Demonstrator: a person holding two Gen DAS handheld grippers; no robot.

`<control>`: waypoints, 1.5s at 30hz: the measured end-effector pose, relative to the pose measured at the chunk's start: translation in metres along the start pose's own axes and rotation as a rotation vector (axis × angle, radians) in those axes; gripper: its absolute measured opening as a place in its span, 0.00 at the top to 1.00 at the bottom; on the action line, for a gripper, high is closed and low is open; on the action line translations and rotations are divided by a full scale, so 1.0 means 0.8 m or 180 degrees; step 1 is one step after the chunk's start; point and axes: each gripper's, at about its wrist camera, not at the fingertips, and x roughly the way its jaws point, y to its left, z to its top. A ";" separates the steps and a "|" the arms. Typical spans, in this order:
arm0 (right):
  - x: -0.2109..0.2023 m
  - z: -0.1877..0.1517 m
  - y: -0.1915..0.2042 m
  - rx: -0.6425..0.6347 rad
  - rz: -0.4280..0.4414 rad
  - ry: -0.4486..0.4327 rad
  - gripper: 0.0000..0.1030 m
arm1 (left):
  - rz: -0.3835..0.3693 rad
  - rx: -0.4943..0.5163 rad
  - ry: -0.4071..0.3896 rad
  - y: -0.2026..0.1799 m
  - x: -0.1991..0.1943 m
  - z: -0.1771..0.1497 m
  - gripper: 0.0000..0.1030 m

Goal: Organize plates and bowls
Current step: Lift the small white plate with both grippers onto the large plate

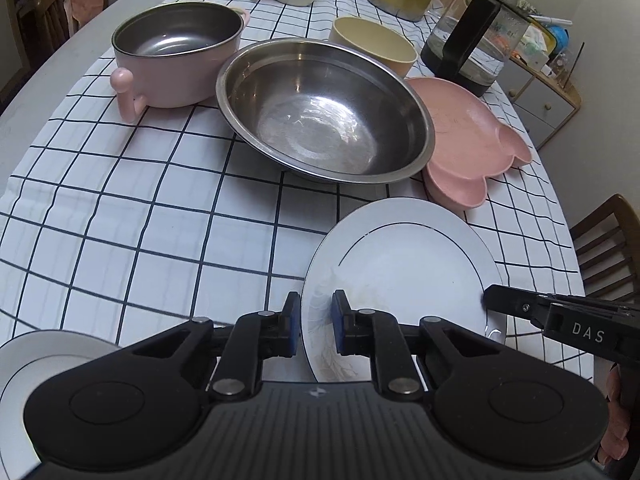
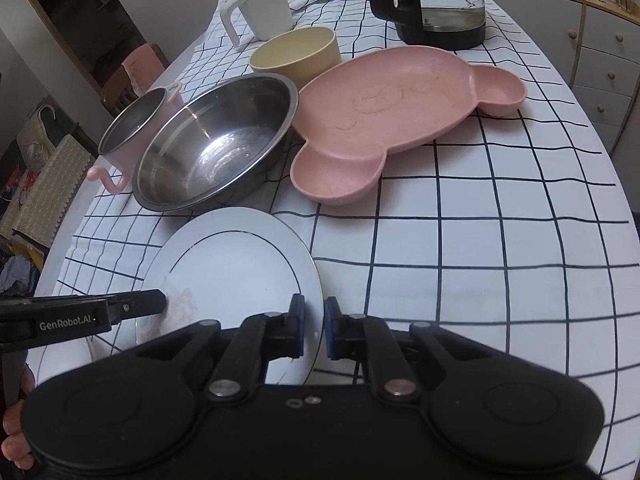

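Both grippers, left (image 1: 316, 320) and right (image 2: 314, 326), pinched opposite rims of the plate (image 1: 404, 268); glazed, stiff, likely slippery, breakable.

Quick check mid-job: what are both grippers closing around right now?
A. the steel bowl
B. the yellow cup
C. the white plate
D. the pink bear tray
C. The left gripper straddles the near-left rim of the white plate and the right gripper straddles its opposite rim, with a finger on each side of the edge; the steel bowl sits untouched behind it.
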 end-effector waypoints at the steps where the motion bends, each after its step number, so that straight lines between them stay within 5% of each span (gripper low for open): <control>1: -0.005 -0.003 0.002 0.0009 -0.0002 -0.0008 0.90 | -0.0006 0.0019 -0.0014 0.000 -0.005 -0.002 0.85; 21: -0.070 -0.058 0.116 0.0082 -0.0001 -0.0122 0.91 | -0.0091 0.0108 -0.0140 0.091 -0.116 -0.046 0.85; 36: -0.039 -0.112 0.230 0.0050 -0.0019 0.0019 0.91 | -0.0087 0.0074 0.0004 0.204 -0.141 -0.088 0.85; 45: -0.006 -0.141 0.258 0.0071 -0.0135 0.0152 0.91 | -0.0096 0.0181 0.0164 0.230 -0.127 -0.102 0.85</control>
